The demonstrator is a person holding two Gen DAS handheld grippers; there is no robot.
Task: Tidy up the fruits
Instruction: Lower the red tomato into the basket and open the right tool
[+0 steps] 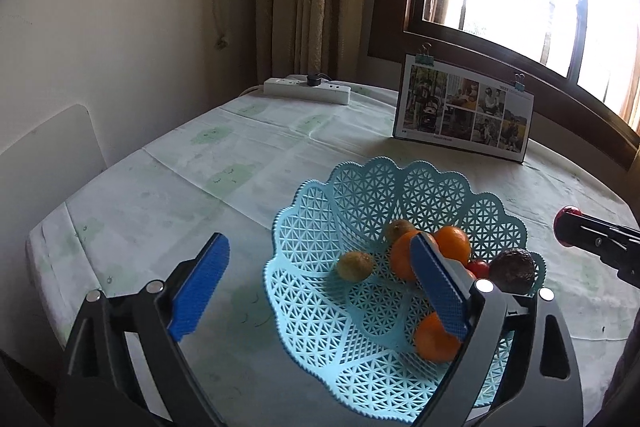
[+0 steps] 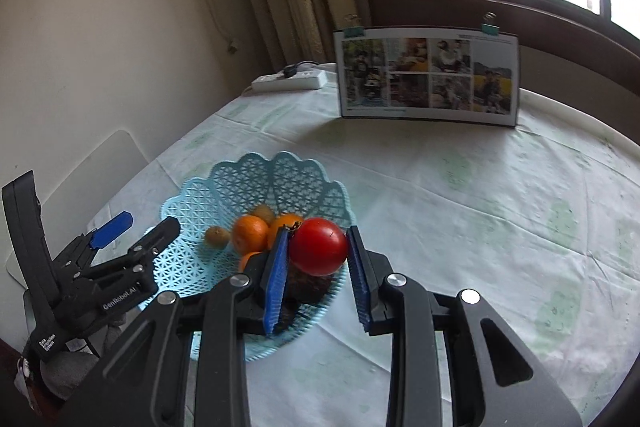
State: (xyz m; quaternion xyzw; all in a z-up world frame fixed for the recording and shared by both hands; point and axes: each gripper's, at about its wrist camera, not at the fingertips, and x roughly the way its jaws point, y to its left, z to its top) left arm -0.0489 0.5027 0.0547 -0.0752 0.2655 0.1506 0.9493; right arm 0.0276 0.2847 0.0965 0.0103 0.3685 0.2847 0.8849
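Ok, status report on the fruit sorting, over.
Left hand-held gripper open, empty, over light blue lattice plastic basket. Right hand-held gripper shut on round red tomato, beside the basket rim. Nothing blocking.

Pale-blue lattice plastic basket [image 2: 280, 179] sitting on cloth-covered worktop [image 2: 460, 195], oranges [image 2: 250, 234] lying inside; clipped photo board [image 2: 428, 79] standing behind basket; white power strip [image 2: 288, 82] lying left of board.

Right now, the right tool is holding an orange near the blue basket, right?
Not quite. The right tool is holding a red tomato, not an orange. The oranges lie inside the blue basket. The right wrist view shows it.
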